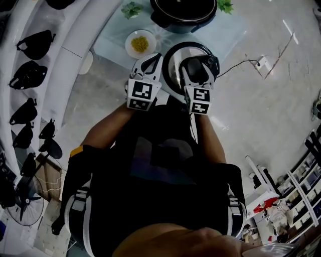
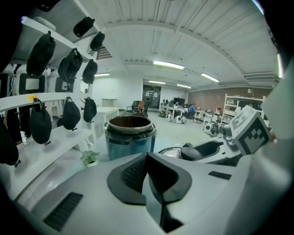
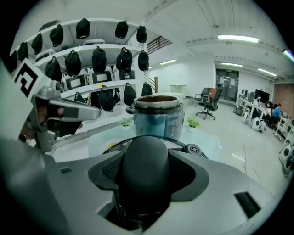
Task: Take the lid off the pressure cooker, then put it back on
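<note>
My right gripper [image 3: 146,176] pinches the lid's [image 1: 173,65] handle [image 3: 143,156], lid clear of the open pot [image 3: 156,117], while my left gripper's [image 2: 147,172] 2 jaws sit pressed together, seemingly empty.

On the pale table [image 1: 108,45], a small white bowl [image 1: 140,43] of yellow bits sits at your eleven o'clock. One potted plant [image 1: 132,9] stands beyond it and another [image 1: 225,6] at one o'clock. Black bag-like shapes [image 1: 34,42] hang along the white racks [image 1: 65,30] at nine o'clock. At two o'clock a cable [image 1: 241,62] runs to a socket block [image 1: 261,62] on the floor.
</note>
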`<state>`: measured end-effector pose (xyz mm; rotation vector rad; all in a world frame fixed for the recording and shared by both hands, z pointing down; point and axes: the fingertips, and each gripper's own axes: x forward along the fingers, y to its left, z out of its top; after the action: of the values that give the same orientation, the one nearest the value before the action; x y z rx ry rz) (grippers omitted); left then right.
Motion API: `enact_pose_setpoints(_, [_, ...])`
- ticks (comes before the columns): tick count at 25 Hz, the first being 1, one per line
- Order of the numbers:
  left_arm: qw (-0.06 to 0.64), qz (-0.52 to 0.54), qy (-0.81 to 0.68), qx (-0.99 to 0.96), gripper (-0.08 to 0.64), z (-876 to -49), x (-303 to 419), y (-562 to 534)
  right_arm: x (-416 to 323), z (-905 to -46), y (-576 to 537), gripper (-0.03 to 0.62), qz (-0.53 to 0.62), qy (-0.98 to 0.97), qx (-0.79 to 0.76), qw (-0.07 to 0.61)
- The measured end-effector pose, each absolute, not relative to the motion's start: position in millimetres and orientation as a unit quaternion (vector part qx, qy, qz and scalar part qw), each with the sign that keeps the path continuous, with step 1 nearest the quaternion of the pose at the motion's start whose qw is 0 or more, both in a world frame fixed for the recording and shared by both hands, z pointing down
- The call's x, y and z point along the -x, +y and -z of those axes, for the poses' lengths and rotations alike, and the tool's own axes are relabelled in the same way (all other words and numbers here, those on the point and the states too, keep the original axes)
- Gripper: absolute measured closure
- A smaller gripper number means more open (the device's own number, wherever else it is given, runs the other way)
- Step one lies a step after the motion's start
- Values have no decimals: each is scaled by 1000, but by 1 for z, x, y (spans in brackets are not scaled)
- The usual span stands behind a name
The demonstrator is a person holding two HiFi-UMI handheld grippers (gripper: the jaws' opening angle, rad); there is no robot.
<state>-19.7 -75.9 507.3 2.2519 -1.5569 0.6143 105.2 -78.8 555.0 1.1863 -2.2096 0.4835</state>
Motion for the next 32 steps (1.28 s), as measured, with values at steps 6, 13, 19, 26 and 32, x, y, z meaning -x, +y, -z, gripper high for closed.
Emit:
enact_pose_setpoints(6, [168, -167, -569, -787, 552, -467, 19, -99, -127, -485, -108, 299, -138, -857, -408, 283])
enact_pose_setpoints(13, [168, -149, -605, -764, 552, -436, 24, -125, -136, -428, -157, 299, -85, -887, -358, 278])
enact_pose_setpoints(19, [164, -140, -626, -749, 552, -421, 29, -146, -113, -402, -204, 299, -40, -914, -294, 277])
enact_pose_setpoints(26, [160, -137, -664, -718, 552, -414, 51, -168, -60, -404, -251, 299, 7, -942, -184, 281])
enact_pose_setpoints(32, [167, -136, -702, -679, 552, -419, 77, -177, -13, -413, -285, 299, 38, -954, -97, 282])
